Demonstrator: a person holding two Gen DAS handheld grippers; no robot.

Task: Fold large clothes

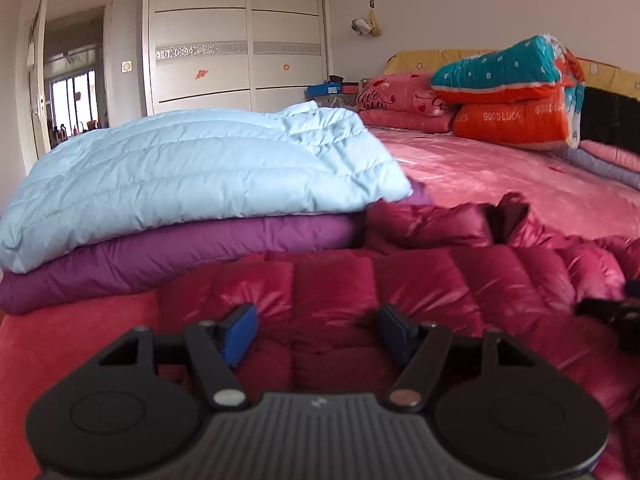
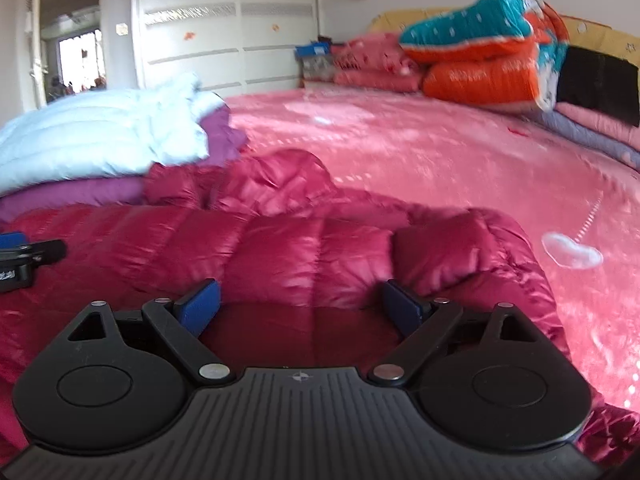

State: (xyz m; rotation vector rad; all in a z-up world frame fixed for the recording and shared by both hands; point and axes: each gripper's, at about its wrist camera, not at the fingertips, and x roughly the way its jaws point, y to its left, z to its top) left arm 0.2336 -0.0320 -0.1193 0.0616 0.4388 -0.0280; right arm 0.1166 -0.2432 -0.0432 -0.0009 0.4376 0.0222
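My left fingers (image 1: pixel 316 330) and right fingers (image 2: pixel 300 306) both stand wide and empty over the crimson down jacket (image 1: pixel 400 280) spread on the bed (image 2: pixel 440 152). I should pinch matching hem edges and fold evenly. Only the right view shows the jacket's far sleeve (image 2: pixel 460 248).

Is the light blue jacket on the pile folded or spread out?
Folded. The light blue jacket lies as a compact bundle on the purple garment, beside the red jacket.
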